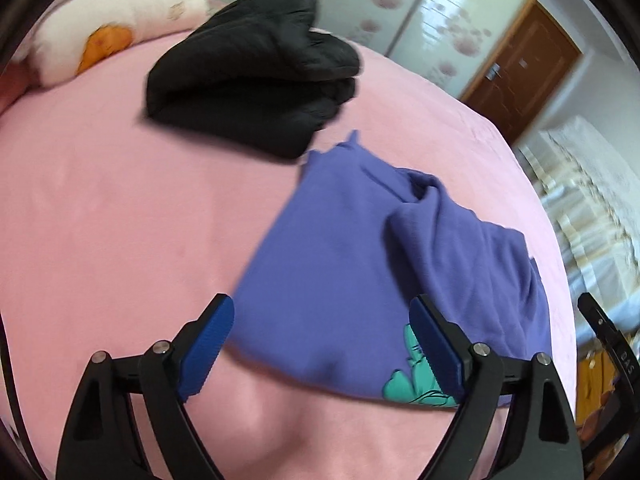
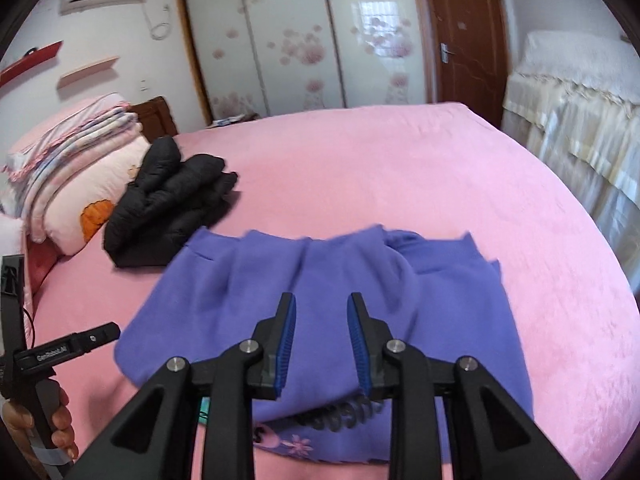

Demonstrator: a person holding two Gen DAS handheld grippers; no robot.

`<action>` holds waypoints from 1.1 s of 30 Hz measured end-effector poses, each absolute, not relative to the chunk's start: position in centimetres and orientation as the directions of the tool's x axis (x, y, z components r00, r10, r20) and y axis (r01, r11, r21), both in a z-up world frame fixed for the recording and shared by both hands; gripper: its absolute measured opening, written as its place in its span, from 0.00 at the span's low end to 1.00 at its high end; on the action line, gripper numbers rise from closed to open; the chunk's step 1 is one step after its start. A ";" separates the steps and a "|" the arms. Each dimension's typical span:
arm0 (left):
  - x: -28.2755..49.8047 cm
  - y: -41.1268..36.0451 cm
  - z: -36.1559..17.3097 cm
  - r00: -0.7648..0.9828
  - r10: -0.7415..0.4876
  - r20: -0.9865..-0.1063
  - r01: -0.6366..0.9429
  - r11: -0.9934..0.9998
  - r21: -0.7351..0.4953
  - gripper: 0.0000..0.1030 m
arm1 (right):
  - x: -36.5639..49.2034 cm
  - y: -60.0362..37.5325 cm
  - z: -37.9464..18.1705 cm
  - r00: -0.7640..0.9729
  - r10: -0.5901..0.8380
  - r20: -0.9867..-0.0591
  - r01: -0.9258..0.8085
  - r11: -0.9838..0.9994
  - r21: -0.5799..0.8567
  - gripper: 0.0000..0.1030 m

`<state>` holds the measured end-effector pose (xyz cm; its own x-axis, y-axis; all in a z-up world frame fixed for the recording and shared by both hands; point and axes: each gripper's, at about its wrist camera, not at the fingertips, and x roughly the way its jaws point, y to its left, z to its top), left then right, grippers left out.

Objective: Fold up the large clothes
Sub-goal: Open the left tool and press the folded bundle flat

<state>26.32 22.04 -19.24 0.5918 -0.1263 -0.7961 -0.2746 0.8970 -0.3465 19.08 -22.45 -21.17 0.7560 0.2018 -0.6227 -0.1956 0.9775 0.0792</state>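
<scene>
A purple sweatshirt (image 1: pixel 340 264) lies folded on the pink bed (image 1: pixel 120 220), its green print at the near edge; the right wrist view shows it (image 2: pixel 320 280) with dark lettering near me. A folded black padded jacket (image 1: pixel 252 80) rests beyond it, also visible on the left in the right wrist view (image 2: pixel 168 208). My left gripper (image 1: pixel 322 304) hangs above the sweatshirt's near edge, jaws wide open and empty. My right gripper (image 2: pixel 321 300) hovers over the sweatshirt's middle, its blue pads a small gap apart with nothing between them.
Stacked quilts and a pillow (image 2: pixel 68 168) sit at the bed's head. Sliding wardrobe doors (image 2: pixel 288 40) and a brown door (image 2: pixel 464 40) stand behind. A cloth-covered piece of furniture (image 2: pixel 580 120) flanks the bed's right side. A hand (image 2: pixel 60 412) grips the left tool's handle.
</scene>
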 end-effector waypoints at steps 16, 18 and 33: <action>25.8 23.7 -28.8 0.600 -0.360 -0.715 -0.354 0.681 -0.641 0.86 | 20.8 -17.7 -26.7 0.739 0.140 -0.659 -0.200 0.980 -0.015 0.14; 26.1 23.3 -28.8 0.609 -0.366 -0.703 -0.343 0.679 -0.650 0.86 | 20.7 -17.7 -26.7 0.746 0.144 -0.650 -0.198 0.980 -0.011 0.14; 28.3 21.6 -29.7 0.621 -0.394 -0.677 -0.333 0.649 -0.684 0.91 | 20.3 -16.6 -26.9 0.744 0.156 -0.650 -0.220 0.975 -0.017 0.14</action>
<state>28.31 21.64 -29.71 0.6214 -0.3941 -0.6771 -0.3333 0.6491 -0.6838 20.35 -16.58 -26.89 0.7439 0.1562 -0.6498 -0.2200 0.9753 -0.0175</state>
